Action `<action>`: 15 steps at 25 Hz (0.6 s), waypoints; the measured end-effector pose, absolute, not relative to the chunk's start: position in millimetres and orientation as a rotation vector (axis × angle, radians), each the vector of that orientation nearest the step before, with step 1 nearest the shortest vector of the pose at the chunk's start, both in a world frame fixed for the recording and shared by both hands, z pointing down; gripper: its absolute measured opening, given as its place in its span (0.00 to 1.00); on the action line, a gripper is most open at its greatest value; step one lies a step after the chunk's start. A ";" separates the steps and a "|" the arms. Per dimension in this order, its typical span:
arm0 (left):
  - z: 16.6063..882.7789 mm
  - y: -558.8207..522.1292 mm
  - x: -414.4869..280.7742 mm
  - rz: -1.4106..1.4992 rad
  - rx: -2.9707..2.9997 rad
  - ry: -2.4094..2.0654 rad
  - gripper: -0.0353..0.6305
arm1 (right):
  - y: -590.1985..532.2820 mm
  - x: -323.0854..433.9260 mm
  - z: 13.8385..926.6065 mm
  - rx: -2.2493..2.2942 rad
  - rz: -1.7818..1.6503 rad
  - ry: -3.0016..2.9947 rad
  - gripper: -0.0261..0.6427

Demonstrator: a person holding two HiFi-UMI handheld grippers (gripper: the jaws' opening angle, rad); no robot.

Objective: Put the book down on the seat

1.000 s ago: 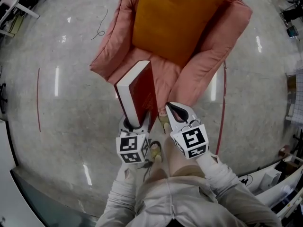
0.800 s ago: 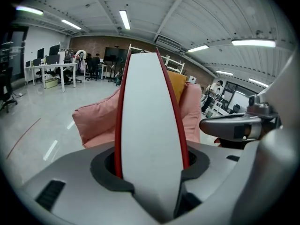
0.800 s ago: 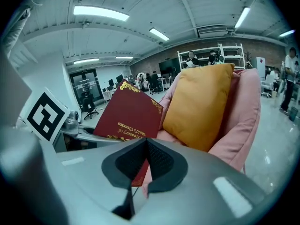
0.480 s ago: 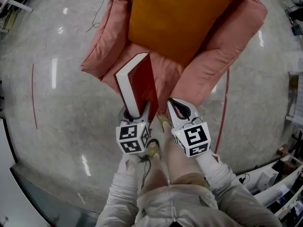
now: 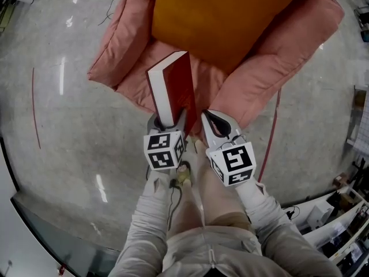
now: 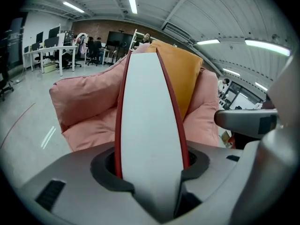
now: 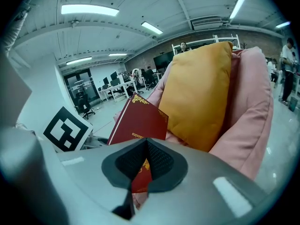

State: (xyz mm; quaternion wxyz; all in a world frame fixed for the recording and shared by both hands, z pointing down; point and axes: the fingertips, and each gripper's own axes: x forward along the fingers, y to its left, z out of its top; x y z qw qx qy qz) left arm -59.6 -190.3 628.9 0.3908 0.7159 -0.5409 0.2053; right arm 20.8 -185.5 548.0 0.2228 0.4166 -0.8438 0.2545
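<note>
Head view steeply down, gripper views close, sharing armchair [image 5: 277,68]

Your left tongs [image 6: 151,172] clamp the book [image 6: 149,111] by both red covers, its white page edge facing you, upright before the pink armchair [image 6: 84,102] and its orange cushion [image 6: 186,76].

Large open-plan office or lab. Rows of white desks [image 6: 44,55] carry dark monitors [image 6: 51,32], with office chairs [image 7: 84,108] and seated people [image 6: 97,46] nearby. Long strip lights [image 6: 132,1] line the ceiling. A pink armchair [image 5: 124,39] stands on the polished grey floor [image 5: 69,126]. The far wall [image 6: 105,27] seems to be brick.
</note>
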 end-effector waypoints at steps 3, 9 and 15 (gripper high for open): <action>644.8 -195.6 -53.4 0.544 1.798 -1.360 0.42 | -189.3 27.4 556.8 1.157 0.724 -2.318 0.04; 674.5 -195.7 -48.1 0.573 1.755 -1.330 0.42 | -188.4 35.2 571.6 1.164 0.750 -2.293 0.04; 701.6 -201.5 -39.0 0.629 1.736 -1.273 0.43 | -190.5 39.0 581.6 1.171 0.767 -2.281 0.04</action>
